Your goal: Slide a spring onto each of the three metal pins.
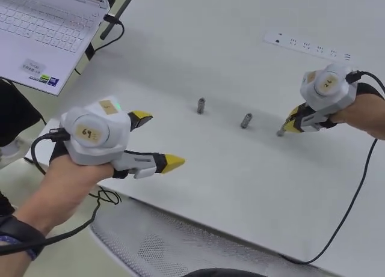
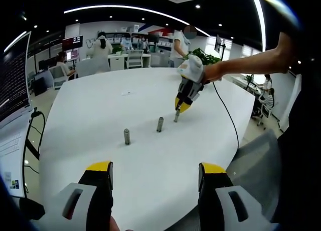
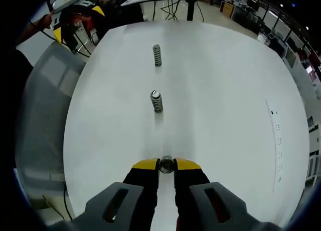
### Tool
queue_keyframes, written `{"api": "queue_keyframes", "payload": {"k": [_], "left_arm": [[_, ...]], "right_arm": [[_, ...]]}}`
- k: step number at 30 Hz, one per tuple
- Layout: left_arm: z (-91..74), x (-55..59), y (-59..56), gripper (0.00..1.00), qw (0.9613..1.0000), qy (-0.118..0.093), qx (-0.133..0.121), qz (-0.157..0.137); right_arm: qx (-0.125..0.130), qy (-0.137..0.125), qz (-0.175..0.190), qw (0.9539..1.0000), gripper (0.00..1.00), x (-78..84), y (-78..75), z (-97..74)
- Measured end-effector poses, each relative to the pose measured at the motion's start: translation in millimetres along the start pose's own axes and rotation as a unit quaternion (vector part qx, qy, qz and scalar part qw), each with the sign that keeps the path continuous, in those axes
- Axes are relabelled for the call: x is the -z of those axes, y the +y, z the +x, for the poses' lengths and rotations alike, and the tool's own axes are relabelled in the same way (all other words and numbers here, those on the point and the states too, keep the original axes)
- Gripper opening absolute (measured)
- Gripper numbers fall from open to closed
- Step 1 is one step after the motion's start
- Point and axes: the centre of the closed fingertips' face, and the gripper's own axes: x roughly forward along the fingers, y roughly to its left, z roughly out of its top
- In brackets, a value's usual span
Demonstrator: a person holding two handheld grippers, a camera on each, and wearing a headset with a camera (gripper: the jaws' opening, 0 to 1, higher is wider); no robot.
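table [image 1: 240, 169]: white, matt, smooth
springs [image 1: 201, 106]: grey coiled metal, dull sheen
pin [image 3: 166, 165]: bright metal, shiny top
left gripper [image 1: 158, 139]: smooth white plastic shell, dark jaws, yellow tips
right gripper [image 1: 287, 128]: same plastic
chair [image 1: 180, 241]: grey mesh cloth
laptop [image 1: 36, 30]: pale matt casing

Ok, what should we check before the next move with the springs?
1. Far spring sits on its pin: ok.
2. Middle spring sits on its pin: ok.
3. Right gripper shut on the third pin: ok.
4. Third pin wears a spring: cannot tell.
5. Left gripper open and well back from the pins: ok.
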Motion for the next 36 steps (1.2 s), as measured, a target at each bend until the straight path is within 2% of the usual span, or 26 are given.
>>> {"api": "queue_keyframes", "payload": {"k": [20, 36], "left_arm": [[2.4, -5.0, 3.8, 0.65, 1.0000, 0.005, -0.003, 0.001], [0.8, -7.7, 3.8, 0.65, 1.0000, 0.002, -0.003, 0.004]], "right_arm": [[-0.012, 0.023, -0.016, 0.9995, 0.09, 7.5, -0.1, 17.4], [-0.014, 0.026, -0.014, 0.9995, 0.12, 7.3, 2.0, 18.4]]}}
